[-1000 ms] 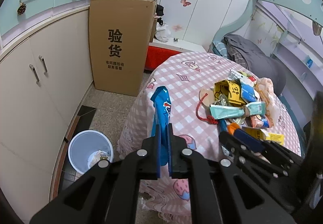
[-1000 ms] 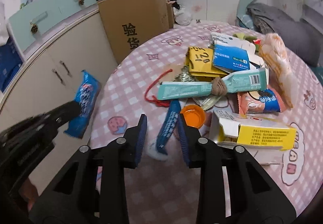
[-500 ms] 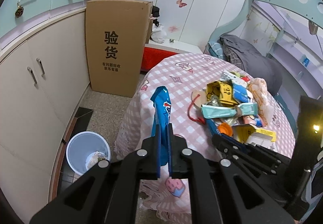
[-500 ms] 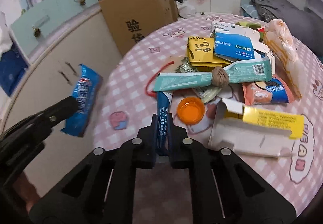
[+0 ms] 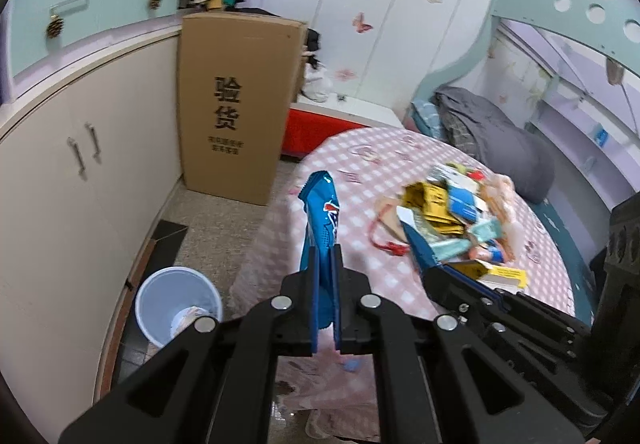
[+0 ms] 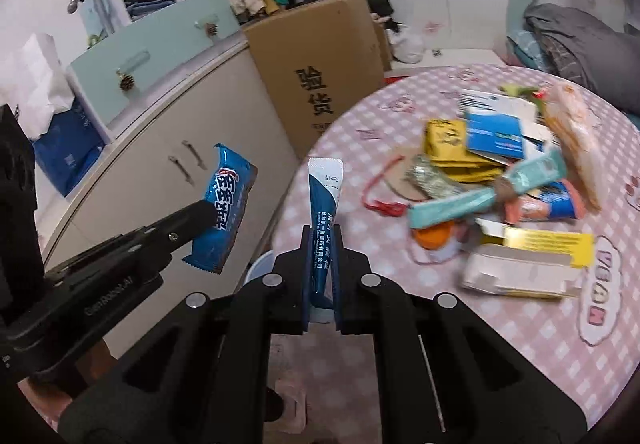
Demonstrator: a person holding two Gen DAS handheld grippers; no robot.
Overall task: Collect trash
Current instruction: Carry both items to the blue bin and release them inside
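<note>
My left gripper (image 5: 325, 264) is shut on a blue snack wrapper (image 5: 322, 220), held upright above the left edge of the round table (image 5: 360, 160). In the right wrist view the same wrapper (image 6: 224, 204) hangs from the left gripper (image 6: 200, 212) off the table's side. My right gripper (image 6: 321, 244) is shut on a dark blue and white tube (image 6: 324, 200), lifted off the pink checked cloth; the tube (image 5: 418, 248) also shows in the left wrist view. A pile of trash (image 6: 500, 172) lies on the table. A pale blue bin (image 5: 178, 304) stands on the floor below.
A tall cardboard box (image 5: 236, 100) stands against beige cabinets (image 5: 80, 172) left of the table. A bed with grey bedding (image 5: 492, 140) lies behind the table. The bin holds some paper. An orange cap (image 6: 434, 236) and a yellow-white carton (image 6: 524, 264) lie nearest on the table.
The right gripper closed on the blue tube and lifted it off the table. The left gripper rose slightly with the wrapper, bringing more of the room into view.
</note>
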